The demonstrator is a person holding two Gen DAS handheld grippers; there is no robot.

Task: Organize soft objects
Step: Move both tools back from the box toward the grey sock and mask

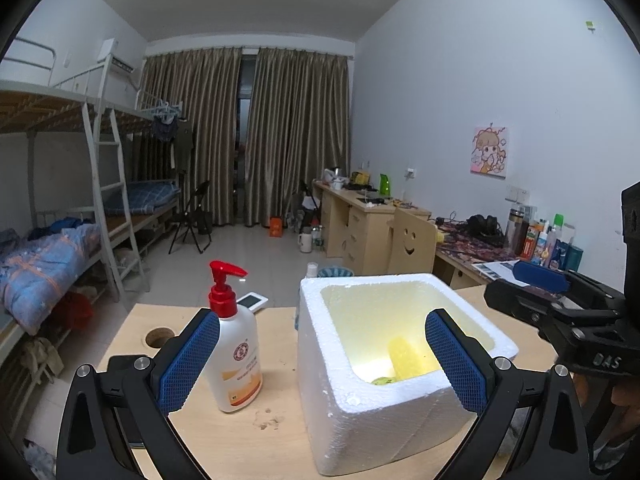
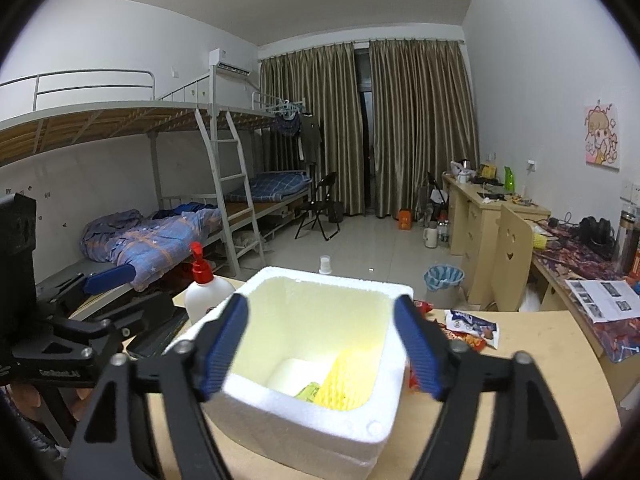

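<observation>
White square foam box (image 2: 304, 412) open-topped on the pale wooden desk (image 2: 520, 412), walls thick, inside tinted yellow. Down in it: a yellow foam net sleeve (image 2: 346, 380) leaning against the right inner wall, and a small yellow-green soft piece (image 2: 308, 391) on the floor of the box at the near side, too little of it visible to identify. Rest of the box floor bare and white.

Right gripper (image 2: 322, 350) above the near rim of the box, blue-padded fingers (image 2: 224, 344) spread wide, one over each side wall, nothing between them, touching neither sleeve nor box. Left gripper (image 1: 322, 356) low at the near left corner of the box, blue fingers (image 1: 188, 364) likewise wide apart and empty; right finger over the box opening, left finger in front of the bottle.

Left of the box, just beside it: white pump bottle with red dispenser head and orange label (image 1: 236, 344), upright. Beyond the bottle, a flat white device with a dark screen (image 1: 253, 301) at the far desk edge, and a round hole (image 1: 159, 337) in the desk top near the left edge. Right of the box: crumpled red and white-blue snack wrappers (image 2: 472, 328) on the desk, close against the box's right wall. Farther right, a second desk with printed papers (image 2: 604, 294) on a patterned cloth. On the floor beyond, a blue-lined waste bin (image 2: 443, 278).
</observation>
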